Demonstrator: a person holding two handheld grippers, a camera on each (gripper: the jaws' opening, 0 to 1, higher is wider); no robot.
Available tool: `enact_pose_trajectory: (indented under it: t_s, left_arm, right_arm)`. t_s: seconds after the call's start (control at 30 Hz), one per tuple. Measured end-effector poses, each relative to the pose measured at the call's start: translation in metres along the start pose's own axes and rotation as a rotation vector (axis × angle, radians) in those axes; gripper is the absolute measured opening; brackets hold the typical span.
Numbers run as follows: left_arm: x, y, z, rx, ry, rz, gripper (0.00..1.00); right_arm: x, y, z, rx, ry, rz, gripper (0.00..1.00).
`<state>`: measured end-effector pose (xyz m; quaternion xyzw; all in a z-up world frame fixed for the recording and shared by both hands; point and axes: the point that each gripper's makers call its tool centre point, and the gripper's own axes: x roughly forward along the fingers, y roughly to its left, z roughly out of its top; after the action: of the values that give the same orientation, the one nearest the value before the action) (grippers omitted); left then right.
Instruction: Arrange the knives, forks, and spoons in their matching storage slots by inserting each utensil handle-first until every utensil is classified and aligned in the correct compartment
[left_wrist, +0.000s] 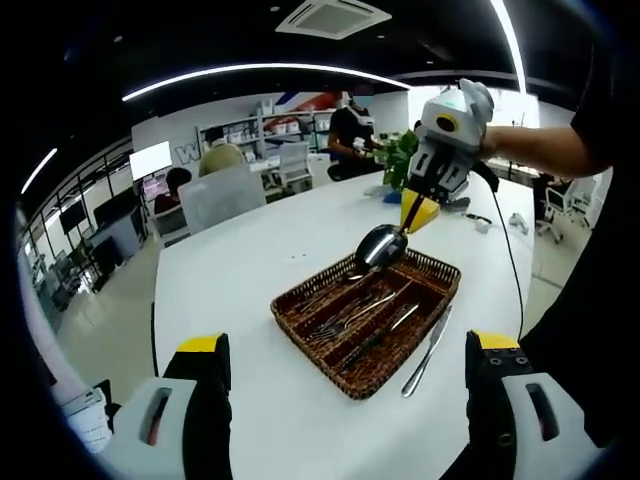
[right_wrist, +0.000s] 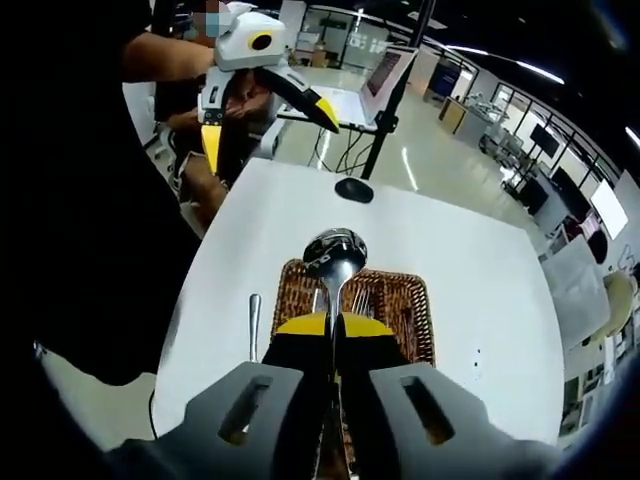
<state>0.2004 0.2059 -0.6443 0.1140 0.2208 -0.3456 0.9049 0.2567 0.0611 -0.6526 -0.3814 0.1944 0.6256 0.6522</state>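
An open-plan office: desks with monitors (left_wrist: 152, 160), swivel chairs (left_wrist: 222, 196), shelving (left_wrist: 240, 131), ceiling strip lights (left_wrist: 262, 70) and an air-conditioning vent (left_wrist: 333, 17).

Right tongs (right_wrist: 335, 325) are clamped together, held out from a bare forearm (left_wrist: 535, 150); left tongs (left_wrist: 345, 365) gape wide, raised

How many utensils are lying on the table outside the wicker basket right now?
1: a knife lies on the white table beside the basket. The spoon is in the right gripper.
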Motion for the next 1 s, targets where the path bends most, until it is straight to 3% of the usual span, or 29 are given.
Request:
enact_pose_trajectory:
  t_s: [0.43,1.0]
  left_arm:
    - [0.002,0.012,-0.004,-0.004,0.015,-0.004,0.99]
    - [0.010,0.027,-0.011,-0.025,0.023,0.014,0.99]
  right_arm:
    - [0.012,-0.027,0.000,-0.011,0.004,0.000,0.00]
    - [0.022,-0.073,-0.020,-0.002,0.017,-0.032,0.00]
